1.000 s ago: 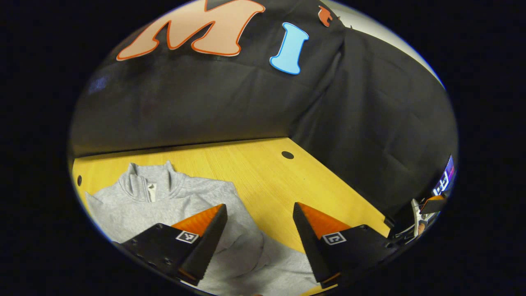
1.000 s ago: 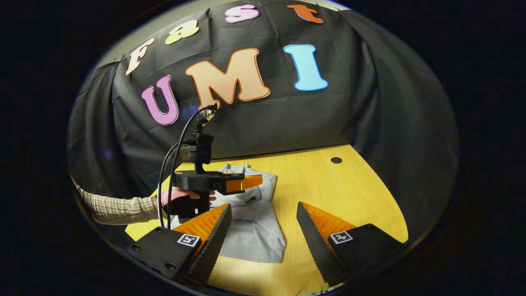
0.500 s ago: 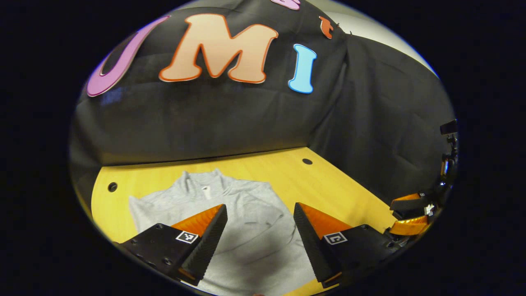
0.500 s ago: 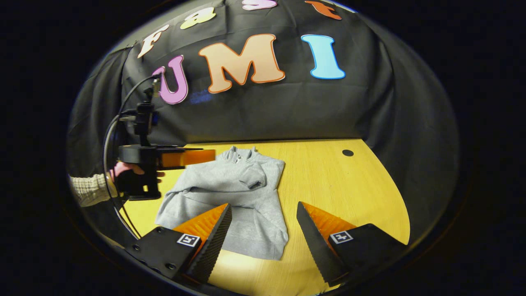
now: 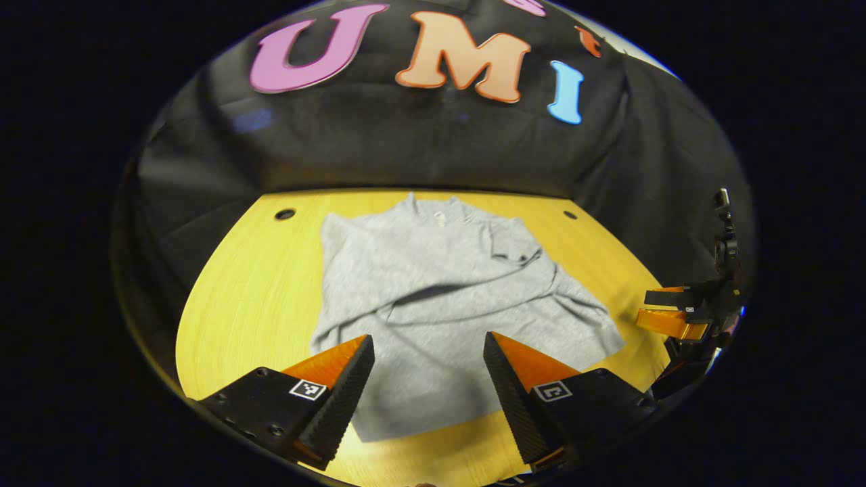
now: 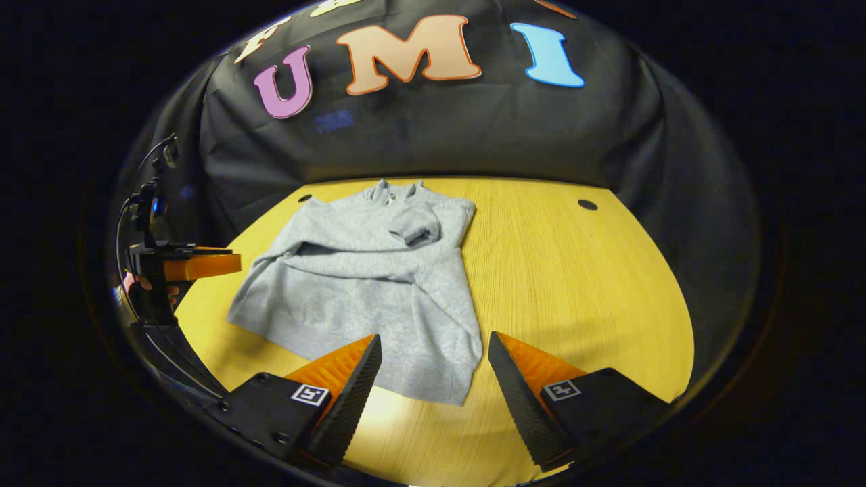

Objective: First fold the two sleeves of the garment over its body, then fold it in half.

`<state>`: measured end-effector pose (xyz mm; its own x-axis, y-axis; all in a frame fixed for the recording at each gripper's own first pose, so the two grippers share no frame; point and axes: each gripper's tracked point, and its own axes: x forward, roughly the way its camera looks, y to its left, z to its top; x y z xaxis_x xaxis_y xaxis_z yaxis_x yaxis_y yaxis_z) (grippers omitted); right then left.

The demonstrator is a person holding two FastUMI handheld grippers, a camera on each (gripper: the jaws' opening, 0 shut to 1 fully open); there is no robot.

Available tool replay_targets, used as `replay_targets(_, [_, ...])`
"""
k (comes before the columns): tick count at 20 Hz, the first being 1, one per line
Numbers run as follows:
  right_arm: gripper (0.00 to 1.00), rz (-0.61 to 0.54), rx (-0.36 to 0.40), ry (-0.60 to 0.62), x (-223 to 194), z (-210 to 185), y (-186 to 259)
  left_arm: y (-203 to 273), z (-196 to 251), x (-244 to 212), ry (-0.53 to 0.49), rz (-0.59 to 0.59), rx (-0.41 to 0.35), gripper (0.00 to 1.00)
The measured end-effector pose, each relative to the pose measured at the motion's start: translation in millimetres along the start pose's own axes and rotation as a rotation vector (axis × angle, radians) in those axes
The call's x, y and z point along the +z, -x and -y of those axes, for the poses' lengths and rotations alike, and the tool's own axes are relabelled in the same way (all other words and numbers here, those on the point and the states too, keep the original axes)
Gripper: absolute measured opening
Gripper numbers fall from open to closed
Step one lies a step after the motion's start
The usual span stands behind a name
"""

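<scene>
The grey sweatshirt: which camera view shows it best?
The left gripper view: the grey sweatshirt lies centred, collar to hem, both sleeves folded across it. The right gripper view shows it whole too, but off to the left and skewed.

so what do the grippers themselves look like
Each gripper, left and right, has two wedge-shaped fingers with ridged inner faces on black bodies bearing square black-and-white tags. In the right gripper view, the left one carries a black camera mast with cables.

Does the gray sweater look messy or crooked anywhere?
A little. The gray sweater lies slanted on the yellow table, its folded sleeves rumpled, with one cuff bunched near the collar. No tears or spills show.
</scene>
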<state>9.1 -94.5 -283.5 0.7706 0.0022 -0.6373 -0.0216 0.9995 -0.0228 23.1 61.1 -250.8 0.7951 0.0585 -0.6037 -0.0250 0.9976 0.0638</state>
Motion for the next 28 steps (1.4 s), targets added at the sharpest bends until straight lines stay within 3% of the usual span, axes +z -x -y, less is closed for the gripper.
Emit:
replay_targets(6, [0.99, -0.085, -0.021, -0.008, -39.8, 6.3, -27.3, 7.1, -34.6, -60.7, 0.077, -0.089, 0.098, 0.95])
replay_targets(10, [0.95, -0.122, -0.031, 0.012, -54.3, 6.2, -37.4, -2.0, -41.9, -82.1, 0.096, -0.139, 0.138, 0.95])
replay_targets(12, [0.99, -0.135, -0.037, 0.014, -60.0, 5.4, -40.9, -3.9, -37.4, -88.7, 0.107, -0.169, 0.130, 0.95])
replay_targets(13, [0.95, -0.133, -0.041, 0.017, -60.5, 5.3, -40.9, -6.0, -39.2, -89.2, 0.090, -0.162, 0.136, 0.95])
replay_targets(19, [0.98, -0.120, -0.043, 0.035, -59.1, 3.8, -44.6, -12.4, -40.6, -94.7, 0.030, -0.180, 0.171, 0.92])
replay_targets(20, [0.92, -0.120, -0.039, 0.036, -59.0, 3.3, -44.8, -14.3, -38.4, -94.5, 0.022, -0.173, 0.169, 0.91])
replay_targets(22, [0.89, -0.124, -0.035, 0.036, -58.6, 1.2, -44.7, -15.9, -32.0, -90.3, 0.025, -0.157, 0.144, 0.82])
replay_targets(23, [0.87, -0.128, -0.030, 0.032, -59.7, -1.4, -46.2, -19.3, -28.9, -91.3, 0.034, -0.155, 0.129, 0.64])
replay_targets(24, [0.76, -0.129, -0.027, 0.028, -59.0, -3.9, -46.7, -22.0, -23.8, -89.5, 0.046, -0.150, 0.118, 0.54])
replay_targets(25, [0.74, -0.138, -0.021, 0.019, -60.9, -8.6, -46.7, -22.7, -19.5, -88.0, 0.063, -0.151, 0.108, 0.33])
replay_targets(26, [0.55, -0.139, -0.018, 0.016, -59.3, -11.8, -45.9, -24.5, -16.6, -85.6, 0.074, -0.149, 0.106, 0.24])
replay_targets(27, [0.49, -0.147, -0.007, 0.005, -60.8, -17.9, -47.5, -26.8, -15.7, -87.5, 0.072, -0.154, 0.104, 0.09])
replay_targets(28, [0.30, -0.141, -0.007, -0.005, -59.9, -20.6, -48.8, -26.7, -14.7, -86.1, 0.071, -0.157, 0.105, 0.07])
